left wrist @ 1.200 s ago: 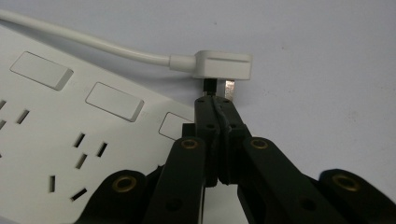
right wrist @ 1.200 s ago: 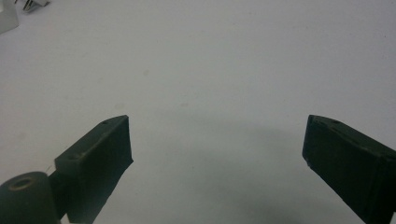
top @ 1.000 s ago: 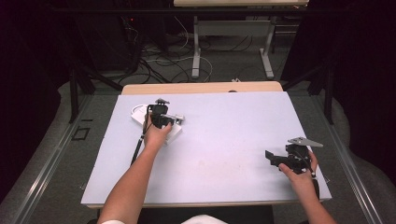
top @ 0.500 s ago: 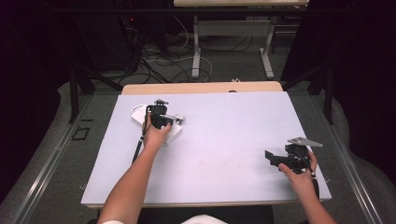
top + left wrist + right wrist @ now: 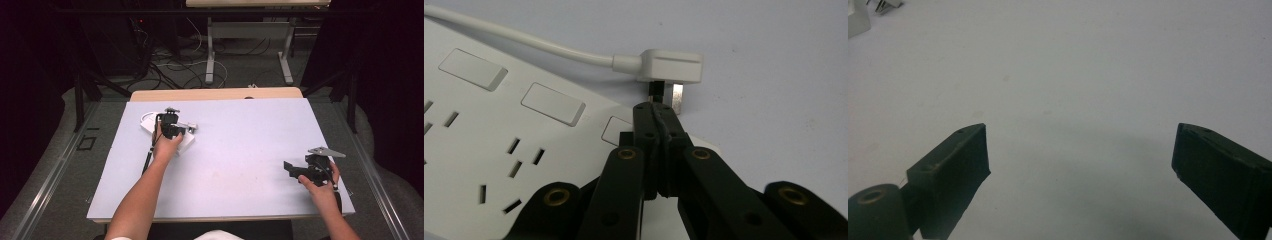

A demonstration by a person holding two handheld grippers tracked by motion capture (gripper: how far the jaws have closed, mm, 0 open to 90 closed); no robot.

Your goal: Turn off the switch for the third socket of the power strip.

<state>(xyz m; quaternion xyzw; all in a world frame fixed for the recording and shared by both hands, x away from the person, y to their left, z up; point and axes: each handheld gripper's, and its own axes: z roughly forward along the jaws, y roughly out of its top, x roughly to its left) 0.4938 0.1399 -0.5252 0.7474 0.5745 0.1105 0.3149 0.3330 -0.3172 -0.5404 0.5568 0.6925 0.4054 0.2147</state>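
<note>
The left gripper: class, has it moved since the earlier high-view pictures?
No. The left gripper sits over the same spot on the white power strip, jaws shut, as before.

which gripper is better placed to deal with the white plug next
Left. The left gripper, jaws shut, sits over the power strip with its tips right by the white plug. The right gripper is open, far across the table.

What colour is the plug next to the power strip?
White. The plug shows best in the left gripper view.
</note>
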